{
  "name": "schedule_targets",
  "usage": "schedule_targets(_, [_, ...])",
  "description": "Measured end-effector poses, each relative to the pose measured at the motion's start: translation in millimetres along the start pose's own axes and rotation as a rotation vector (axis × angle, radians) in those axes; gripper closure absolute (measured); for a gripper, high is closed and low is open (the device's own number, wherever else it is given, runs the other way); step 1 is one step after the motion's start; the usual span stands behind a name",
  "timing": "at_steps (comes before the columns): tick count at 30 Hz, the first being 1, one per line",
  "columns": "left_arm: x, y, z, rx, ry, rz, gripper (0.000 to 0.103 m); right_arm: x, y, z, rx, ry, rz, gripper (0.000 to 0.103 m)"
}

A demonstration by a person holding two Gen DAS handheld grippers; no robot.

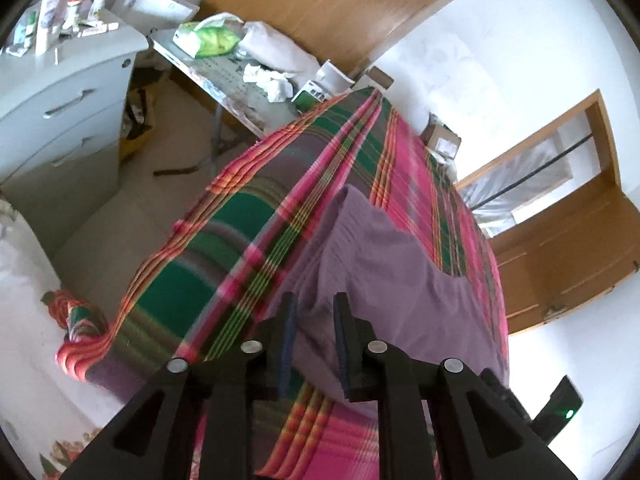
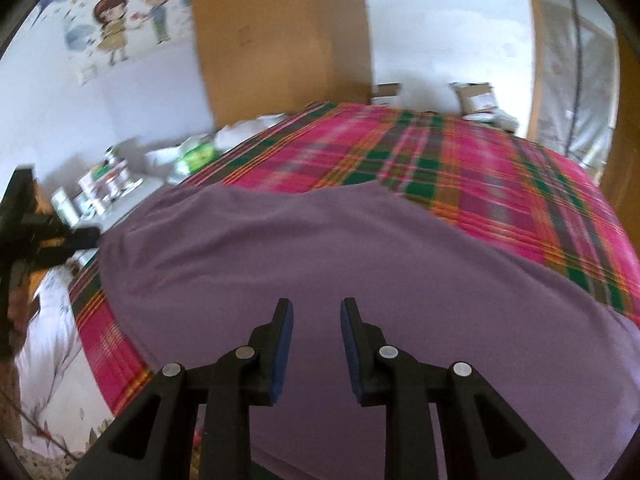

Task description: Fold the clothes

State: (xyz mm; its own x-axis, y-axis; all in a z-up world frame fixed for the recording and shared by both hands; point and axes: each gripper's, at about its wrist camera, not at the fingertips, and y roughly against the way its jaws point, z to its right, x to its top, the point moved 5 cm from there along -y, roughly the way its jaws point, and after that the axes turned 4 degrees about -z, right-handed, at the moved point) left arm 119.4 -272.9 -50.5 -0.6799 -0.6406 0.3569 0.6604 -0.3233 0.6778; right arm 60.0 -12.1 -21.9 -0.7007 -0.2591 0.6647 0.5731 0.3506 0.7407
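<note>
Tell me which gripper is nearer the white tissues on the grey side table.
Left. The left gripper hovers at the purple garment edge, facing the white tissues beyond the plaid bedsheet. The right gripper sits over the garment's middle; tissues not discernible there.

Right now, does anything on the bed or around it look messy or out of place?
On the bed, the purple garment lies spread on the plaid sheet, nothing spilled or torn. The side table beyond the bed is cluttered: crumpled tissues and a green pack. Both grippers' jaws are open.
</note>
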Motion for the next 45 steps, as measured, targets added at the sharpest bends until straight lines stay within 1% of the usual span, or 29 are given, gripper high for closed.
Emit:
schedule_targets(5, [26.9,-10.4,-1.6,0.004,-0.006,-0.008,0.085,1.4,-11.9,-17.8,0.034,0.024,-0.028,0.078])
schedule_targets(6, [31.7,-14.6,-1.5,0.005,-0.007,-0.016,0.076,2.2,-13.6,-20.0,0.039,0.027,-0.031,0.078])
schedule_targets(7, [35.6,-20.1,-0.7,0.007,-0.01,-0.028,0.058,3.0,-15.3,-22.1,0.044,0.03,-0.033,0.078])
schedule_targets(8, [39.4,-25.6,0.1,0.008,-0.013,-0.04,0.055,4.1,-17.5,-23.1,0.049,0.031,-0.037,0.078])
schedule_targets(18, [57.8,-67.0,15.4,0.021,-0.055,-0.147,0.053,6.9,-35.3,-22.1,0.1,-0.007,-0.076,0.077])
schedule_targets(27, [60.1,-77.3,27.4,0.004,-0.092,-0.169,0.054,7.8,-39.0,-21.7,0.118,-0.033,-0.076,0.076])
schedule_targets(28, [60.5,-78.1,27.3,0.003,-0.091,-0.169,0.055,8.0,-39.5,-22.2,0.118,-0.034,-0.076,0.076])
schedule_targets(29, [61.1,-78.6,25.8,0.002,-0.086,-0.167,0.058,8.0,-39.6,-22.3,0.117,-0.035,-0.076,0.076])
schedule_targets(30, [61.7,-78.9,23.9,-0.001,-0.076,-0.165,0.068,8.0,-39.6,-22.4,0.116,-0.036,-0.075,0.076])
schedule_targets(31, [62.2,-79.0,21.5,-0.008,-0.061,-0.162,0.081,7.7,-39.4,-22.3,0.116,-0.037,-0.074,0.076])
schedule_targets(33, [62.8,-76.5,18.0,-0.026,-0.029,-0.146,0.085,7.6,-39.5,-22.2,0.117,-0.044,-0.072,0.076])
schedule_targets(34, [62.7,-74.4,17.4,-0.023,-0.025,-0.132,0.087,7.9,-40.0,-22.4,0.118,-0.049,-0.071,0.076])
schedule_targets(36, [61.3,-69.7,18.8,0.007,-0.047,-0.101,0.089,8.3,-40.5,-23.0,0.116,-0.053,-0.07,0.076])
schedule_targets(38, [61.7,-63.7,20.4,0.043,-0.079,-0.066,0.097,8.6,-40.6,-23.7,0.113,-0.052,-0.069,0.076])
schedule_targets(40, [65.1,-59.6,18.6,0.051,-0.085,-0.042,0.098,8.8,-41.7,-24.9,0.114,-0.053,-0.07,0.076])
schedule_targets(42, [66.0,-63.3,13.8,0.05,-0.071,-0.05,0.098,8.9,-42.2,-26.5,0.115,-0.051,-0.068,0.074])
schedule_targets(45, [63.9,-65.7,13.3,0.063,-0.085,-0.037,0.098,8.7,-42.2,-27.5,0.114,-0.046,-0.067,0.073])
